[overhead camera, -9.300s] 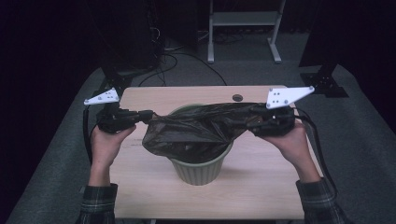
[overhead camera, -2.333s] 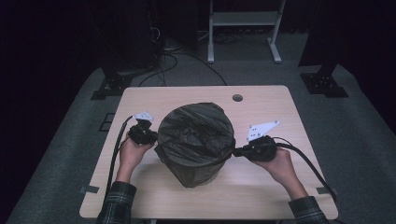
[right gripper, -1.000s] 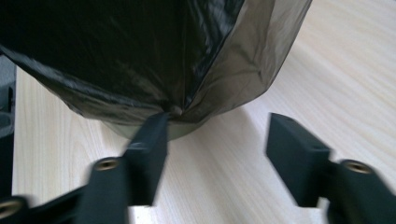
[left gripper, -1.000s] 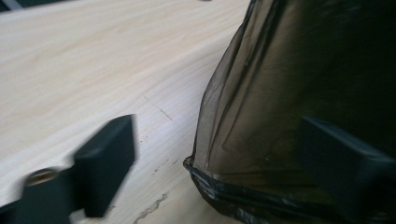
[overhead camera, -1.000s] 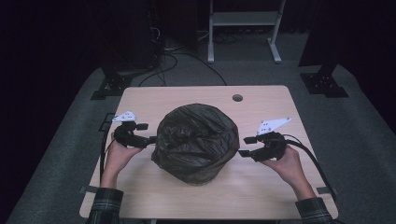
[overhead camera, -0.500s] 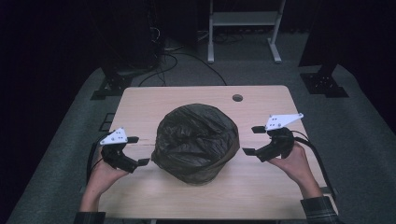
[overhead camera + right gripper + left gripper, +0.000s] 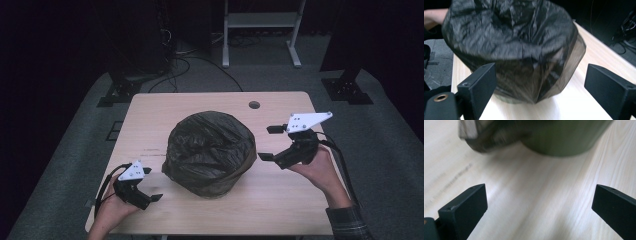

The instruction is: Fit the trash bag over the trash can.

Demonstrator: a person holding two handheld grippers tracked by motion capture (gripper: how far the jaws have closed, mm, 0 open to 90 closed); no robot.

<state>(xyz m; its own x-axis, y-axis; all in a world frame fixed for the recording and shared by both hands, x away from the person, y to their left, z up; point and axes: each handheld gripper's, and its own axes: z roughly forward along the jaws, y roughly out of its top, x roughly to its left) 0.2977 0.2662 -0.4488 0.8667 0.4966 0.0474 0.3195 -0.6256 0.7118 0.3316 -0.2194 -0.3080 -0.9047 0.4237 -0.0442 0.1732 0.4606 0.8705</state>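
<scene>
A dark plastic bag (image 7: pixel 210 150) is pulled over a green bin that stands in the middle of the wooden table (image 7: pixel 295 200). My left gripper (image 7: pixel 151 185) is near the table's front left corner, open, empty and clear of the bag. In the left gripper view the bin's green wall (image 7: pixel 564 140) and the bag's hem (image 7: pixel 491 137) lie ahead of my left gripper (image 7: pixel 539 202). My right gripper (image 7: pixel 268 143) hangs to the right of the bag. Its jaws have just been opening and hold nothing. The right gripper view faces the bag (image 7: pixel 514 37) from just off it.
A round cable hole (image 7: pixel 254 105) sits at the table's far edge. Behind the table are a white metal frame (image 7: pixel 260 20), loose cables (image 7: pixel 190 60) on the grey carpet and two dark stand bases (image 7: pixel 347 90). Bare tabletop (image 7: pixel 145 125) lies either side of the bin.
Both grippers have come off the bag. The left one has drawn back toward the near left corner and sunk. The right one has lifted and opened wide beside the bag.
</scene>
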